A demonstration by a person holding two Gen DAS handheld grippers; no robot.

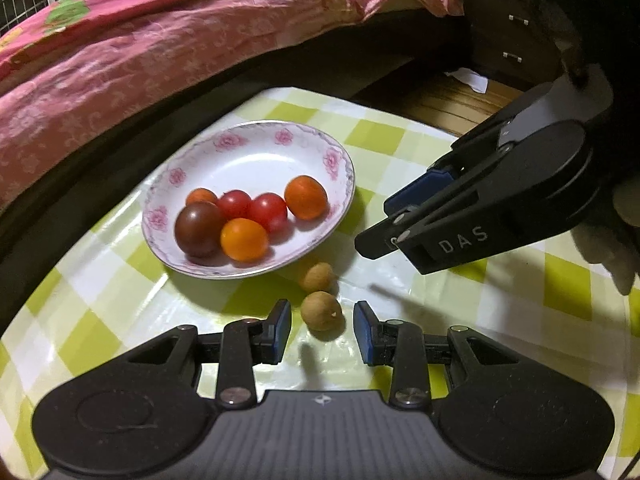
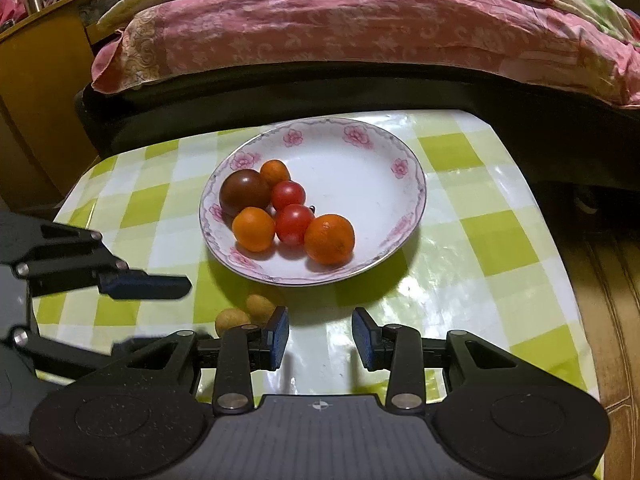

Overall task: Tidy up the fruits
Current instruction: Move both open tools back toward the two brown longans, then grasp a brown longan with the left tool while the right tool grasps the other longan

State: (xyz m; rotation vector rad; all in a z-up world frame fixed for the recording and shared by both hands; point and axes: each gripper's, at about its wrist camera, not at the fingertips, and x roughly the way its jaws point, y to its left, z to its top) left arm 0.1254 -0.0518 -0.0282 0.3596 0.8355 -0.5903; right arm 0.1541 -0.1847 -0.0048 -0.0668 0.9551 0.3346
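A white plate with a pink flower rim (image 1: 256, 128) (image 2: 360, 176) stands on the checked tablecloth. It holds several small fruits: a dark tomato (image 1: 199, 229) (image 2: 244, 192), two red ones and three orange ones. Two brown longans lie on the cloth just in front of the plate. The nearer longan (image 1: 322, 312) (image 2: 231, 320) sits between the tips of my left gripper (image 1: 322, 330) (image 2: 160, 314), and the pads do not touch it. The other longan (image 1: 318, 277) (image 2: 259, 304) lies just beyond. My right gripper (image 2: 320, 338) (image 1: 380, 232) is open over bare cloth, nothing between its fingers.
The table, with a green and white cloth (image 2: 460, 240), ends close behind the plate at a dark bed frame (image 2: 280, 92). A pink floral quilt (image 1: 140, 52) lies on the bed. A dark drawer cabinet (image 1: 512, 40) and wooden floor (image 2: 608, 280) lie to the right.
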